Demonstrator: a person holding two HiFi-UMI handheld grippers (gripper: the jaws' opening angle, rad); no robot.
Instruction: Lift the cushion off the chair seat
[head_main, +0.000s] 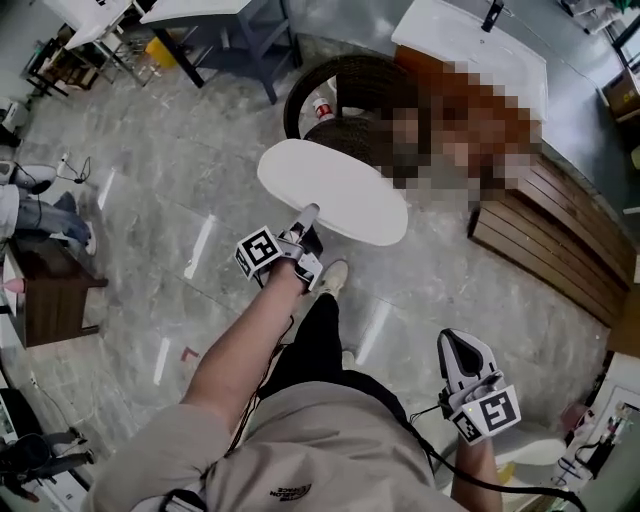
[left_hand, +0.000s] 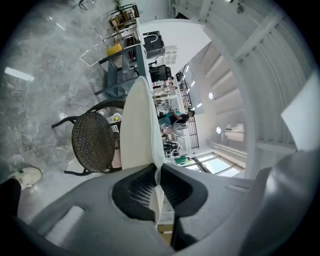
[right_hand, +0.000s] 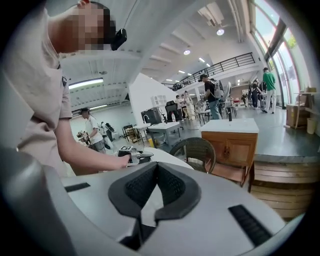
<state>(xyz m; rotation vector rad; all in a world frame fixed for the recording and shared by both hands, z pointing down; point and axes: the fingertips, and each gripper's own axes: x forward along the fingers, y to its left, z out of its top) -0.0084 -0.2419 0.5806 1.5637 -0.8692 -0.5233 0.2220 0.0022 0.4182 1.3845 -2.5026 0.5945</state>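
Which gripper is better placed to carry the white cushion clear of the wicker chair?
Left. The left gripper is clamped on the edge of the white cushion, by the wicker chair. The right gripper is shut, empty, back at the person's hip, far from the cushion.

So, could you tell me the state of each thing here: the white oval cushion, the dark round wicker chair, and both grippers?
white oval cushion: lifted off the seat, held by one edge.
dark round wicker chair: upright, seat without cushion.
left gripper: shut on the cushion's edge.
right gripper: shut, empty.
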